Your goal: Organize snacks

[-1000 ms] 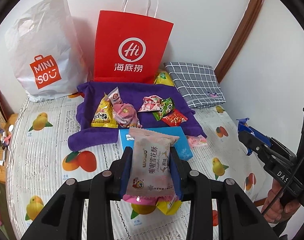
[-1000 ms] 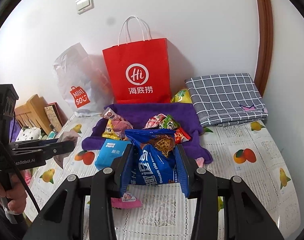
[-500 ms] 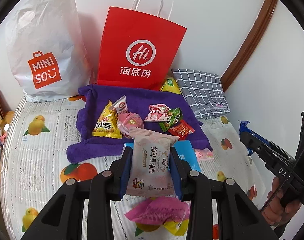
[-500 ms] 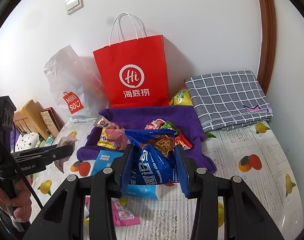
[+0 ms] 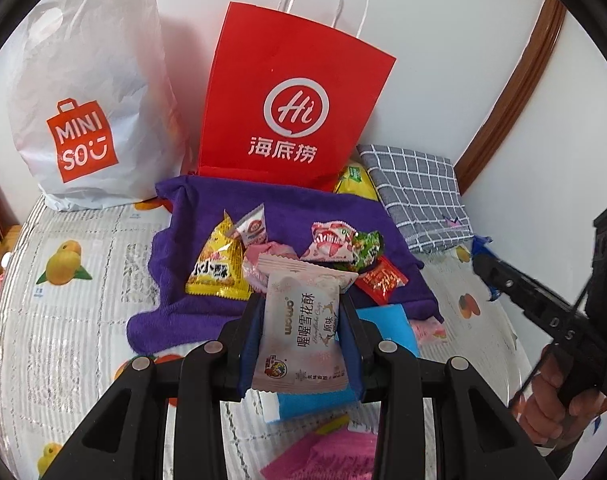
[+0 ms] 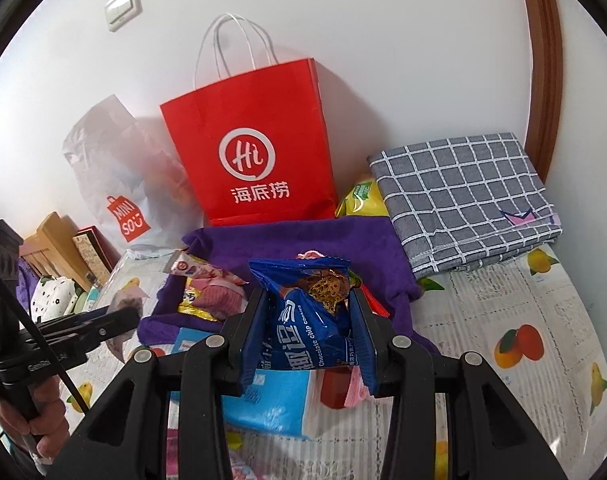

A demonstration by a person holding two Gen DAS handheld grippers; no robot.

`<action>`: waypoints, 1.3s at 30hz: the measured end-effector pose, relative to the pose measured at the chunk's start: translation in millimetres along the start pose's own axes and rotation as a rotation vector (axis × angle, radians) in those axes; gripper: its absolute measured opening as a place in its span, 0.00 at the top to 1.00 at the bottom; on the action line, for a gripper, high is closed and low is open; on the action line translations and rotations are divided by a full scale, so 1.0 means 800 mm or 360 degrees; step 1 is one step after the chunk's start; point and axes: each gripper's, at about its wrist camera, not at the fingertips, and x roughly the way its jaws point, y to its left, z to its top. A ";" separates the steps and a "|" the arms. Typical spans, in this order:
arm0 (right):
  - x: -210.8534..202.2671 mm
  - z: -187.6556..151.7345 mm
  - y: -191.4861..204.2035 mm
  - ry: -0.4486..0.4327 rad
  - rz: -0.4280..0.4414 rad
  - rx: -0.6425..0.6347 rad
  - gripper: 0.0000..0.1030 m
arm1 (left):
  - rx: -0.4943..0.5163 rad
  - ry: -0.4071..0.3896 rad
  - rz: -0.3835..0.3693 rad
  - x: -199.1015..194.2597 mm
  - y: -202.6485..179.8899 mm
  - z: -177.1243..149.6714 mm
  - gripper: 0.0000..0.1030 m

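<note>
Low in the left wrist view, the left gripper (image 5: 299,340) is clamped on a pale pink snowflake-crisp packet (image 5: 303,332), pads pressing both its sides. In the right wrist view the right gripper (image 6: 309,332) likewise grips a blue chocolate chip cookie bag (image 6: 307,320) at centre frame. Just beyond both, in mid-frame, the purple towel (image 5: 287,208) carries the gathered snacks: a yellow packet (image 5: 217,268), a pink-and-white one (image 5: 329,242), a red one (image 5: 383,280). A blue pack (image 6: 271,400) lies on the fruit-print cover (image 6: 503,320) short of the towel. At the top of the frame a red paper bag (image 5: 295,104) stands against the wall.

To my eye, both packets are bound for the towel. Each wants a bare purple patch, lowered until it rests there before the jaws ease open, not dropped onto the pile.
</note>
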 end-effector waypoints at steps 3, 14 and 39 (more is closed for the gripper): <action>0.018 0.003 -0.005 0.0017 -0.0006 0.0012 0.60 | 0.0008 -0.0019 -0.0044 0.004 0.001 0.001 0.67; 0.076 0.015 -0.008 0.0069 -0.0018 0.0007 0.60 | -0.0009 0.0013 -0.0044 0.024 0.012 -0.005 0.67; 0.152 -0.002 -0.021 0.0178 -0.0007 0.0003 0.60 | -0.0032 0.0042 -0.0074 0.038 0.022 -0.007 0.67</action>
